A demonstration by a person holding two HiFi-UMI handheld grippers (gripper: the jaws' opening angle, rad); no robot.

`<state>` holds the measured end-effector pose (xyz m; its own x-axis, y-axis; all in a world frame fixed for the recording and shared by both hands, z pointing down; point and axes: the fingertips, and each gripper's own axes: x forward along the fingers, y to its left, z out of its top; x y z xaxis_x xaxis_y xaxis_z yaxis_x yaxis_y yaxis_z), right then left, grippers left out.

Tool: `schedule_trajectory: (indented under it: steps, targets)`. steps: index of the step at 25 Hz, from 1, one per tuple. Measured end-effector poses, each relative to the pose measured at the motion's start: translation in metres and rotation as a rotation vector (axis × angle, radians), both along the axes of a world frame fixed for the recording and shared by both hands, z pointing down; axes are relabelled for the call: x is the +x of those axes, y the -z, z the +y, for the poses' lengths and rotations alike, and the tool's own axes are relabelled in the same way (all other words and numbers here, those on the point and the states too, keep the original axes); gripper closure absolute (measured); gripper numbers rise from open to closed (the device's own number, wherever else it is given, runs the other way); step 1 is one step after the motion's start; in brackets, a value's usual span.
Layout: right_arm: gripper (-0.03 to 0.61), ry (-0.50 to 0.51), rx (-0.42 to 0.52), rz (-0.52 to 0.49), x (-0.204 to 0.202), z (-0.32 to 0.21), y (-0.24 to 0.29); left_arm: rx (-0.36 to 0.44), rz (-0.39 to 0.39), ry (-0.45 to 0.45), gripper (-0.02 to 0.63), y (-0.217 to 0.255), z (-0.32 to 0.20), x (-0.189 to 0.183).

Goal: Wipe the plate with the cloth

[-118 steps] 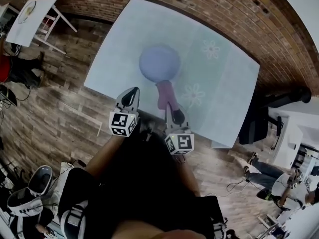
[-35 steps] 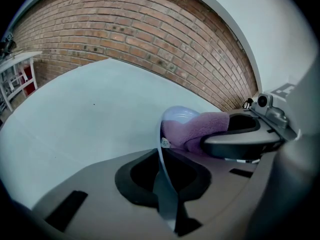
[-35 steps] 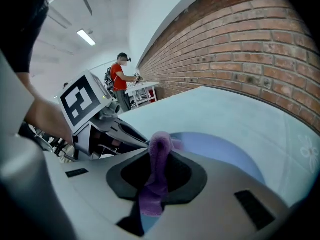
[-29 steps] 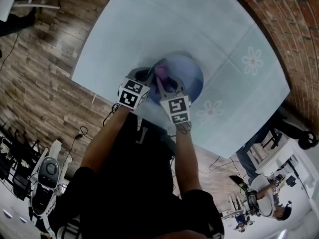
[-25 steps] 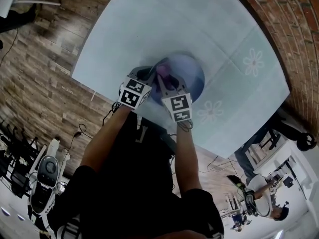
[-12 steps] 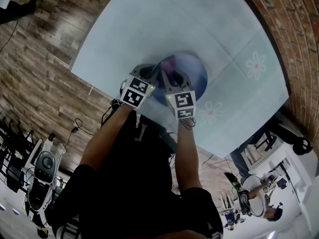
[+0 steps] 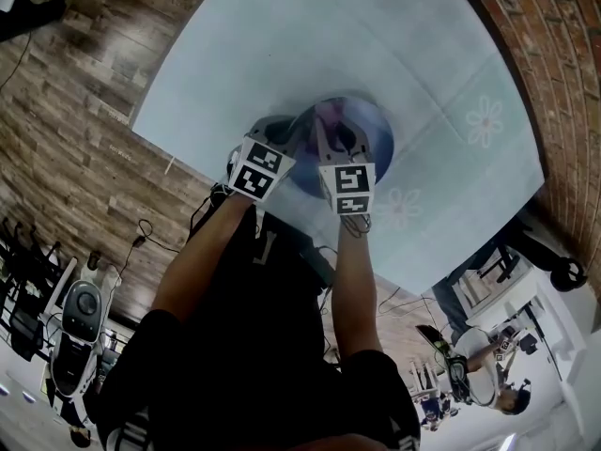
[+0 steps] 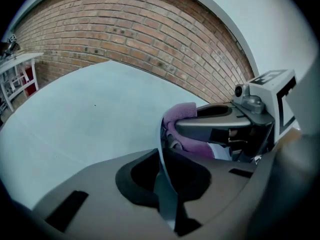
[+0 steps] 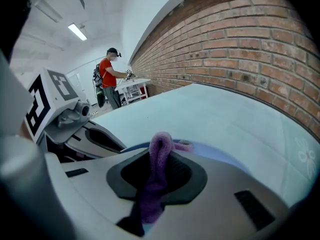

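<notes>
Here, the table [image 7: 282, 45] lies under the plate [image 7: 377, 137]. The left gripper [image 7: 277, 132] is clamped on the plate's near rim, its jaws tight on the thin edge. The right gripper [image 7: 329, 128], over the plate just beside the left one, has its jaws pinched on the purple cloth [image 9: 159, 154], whose fold reaches over the plate.
</notes>
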<state>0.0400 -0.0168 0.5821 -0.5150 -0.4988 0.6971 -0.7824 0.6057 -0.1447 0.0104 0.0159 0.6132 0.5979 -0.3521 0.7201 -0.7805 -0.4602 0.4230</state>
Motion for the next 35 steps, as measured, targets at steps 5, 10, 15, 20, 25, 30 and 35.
schedule_trajectory:
  steps: [5,10,15,20,25,30,35]
  targets:
    - [0.502,-0.022,0.028,0.063,0.011,-0.008,-0.001,-0.003,0.014,0.01,0.561,-0.001,-0.001,0.0]
    - [0.502,-0.053,0.024,0.115,0.024,-0.014,-0.002,-0.002,0.015,0.018,0.561,-0.001,0.0,-0.001]
    - [0.502,-0.075,0.039,0.19,0.042,-0.019,-0.002,-0.002,0.017,0.028,0.562,-0.004,0.0,-0.002]
    - [0.502,-0.107,0.04,0.256,0.062,-0.02,-0.004,0.0,0.023,0.036,0.563,-0.003,-0.002,-0.004]
    - [0.502,-0.129,0.036,0.342,0.078,-0.013,-0.006,-0.012,0.032,0.049,0.563,-0.002,0.0,-0.007]
    - [0.502,-0.154,0.01,0.423,0.1,-0.001,-0.005,-0.021,0.043,0.067,0.566,-0.002,0.0,-0.01]
    - [0.502,-0.154,-0.016,0.475,0.119,0.02,-0.006,-0.014,0.038,0.066,0.566,-0.002,0.0,-0.009]
